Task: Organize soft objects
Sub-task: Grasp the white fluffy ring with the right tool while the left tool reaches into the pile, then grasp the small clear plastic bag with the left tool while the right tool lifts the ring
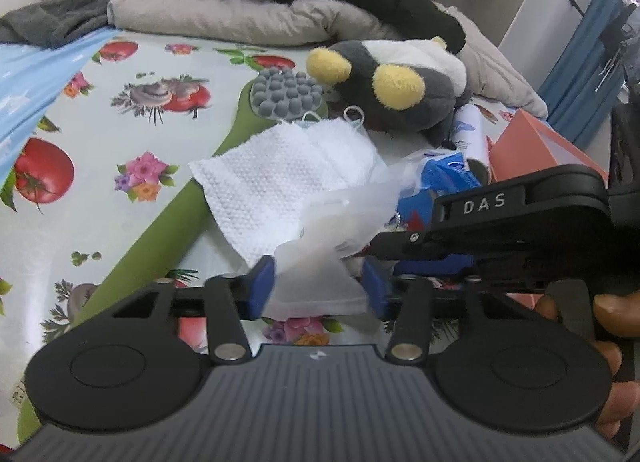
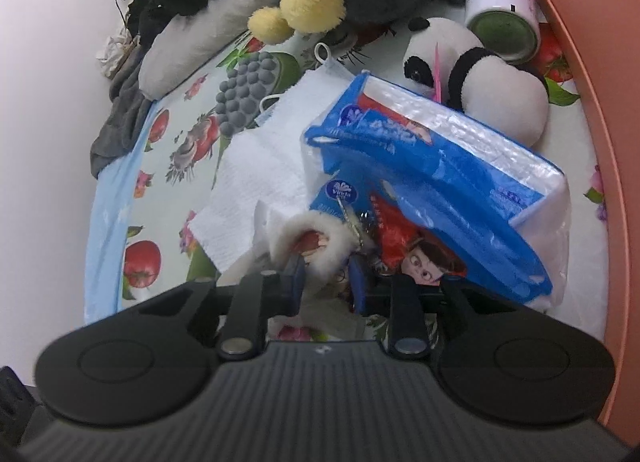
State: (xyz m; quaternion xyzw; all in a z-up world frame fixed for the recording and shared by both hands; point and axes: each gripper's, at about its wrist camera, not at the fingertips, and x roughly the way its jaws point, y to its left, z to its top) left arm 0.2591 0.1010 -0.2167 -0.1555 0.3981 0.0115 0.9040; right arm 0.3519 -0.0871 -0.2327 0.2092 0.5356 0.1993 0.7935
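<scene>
the left gripper (image 1: 318,290) has its jaws spread around a thin white tissue (image 1: 316,282), pads at its edges but not clearly pressing; it should close low and square so the sheet doesn't slip. the right gripper (image 2: 323,282) pinches a small fur-trimmed doll (image 2: 308,242). beyond lie the white cloth (image 1: 276,181) and the grey plush (image 1: 396,77). only the right view shows the blue tissue pack (image 2: 432,165) and the panda (image 2: 480,77); only the left shows the long green massager handle (image 1: 160,221).
</scene>
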